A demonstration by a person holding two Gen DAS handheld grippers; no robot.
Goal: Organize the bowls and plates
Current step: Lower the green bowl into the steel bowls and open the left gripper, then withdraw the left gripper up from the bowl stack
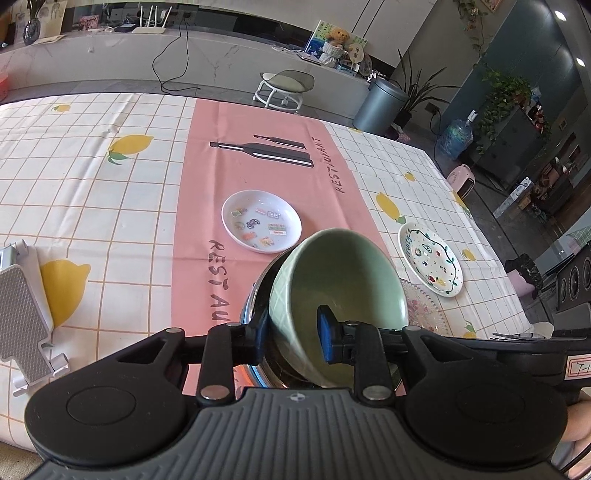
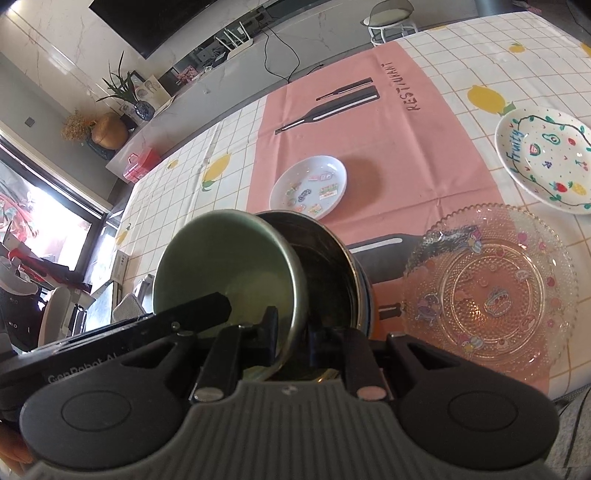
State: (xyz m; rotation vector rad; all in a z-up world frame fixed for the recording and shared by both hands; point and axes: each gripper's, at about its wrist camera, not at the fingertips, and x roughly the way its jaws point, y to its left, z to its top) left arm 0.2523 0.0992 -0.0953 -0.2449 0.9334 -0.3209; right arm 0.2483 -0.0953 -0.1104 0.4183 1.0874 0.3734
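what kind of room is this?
Likely a home dining and living area: table under a lemon-print tablecloth, a TV on the wall, potted plants, a water jug.

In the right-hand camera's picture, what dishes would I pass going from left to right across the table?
Green bowl → metal pot → clear glass plate → white fruit-painted plate. The small sticker plate sits farther back, above the pot, so I leave it out.

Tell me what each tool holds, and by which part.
The left tool grips the green bowl by its rim. The right tool grips the steel bowl by its rim.
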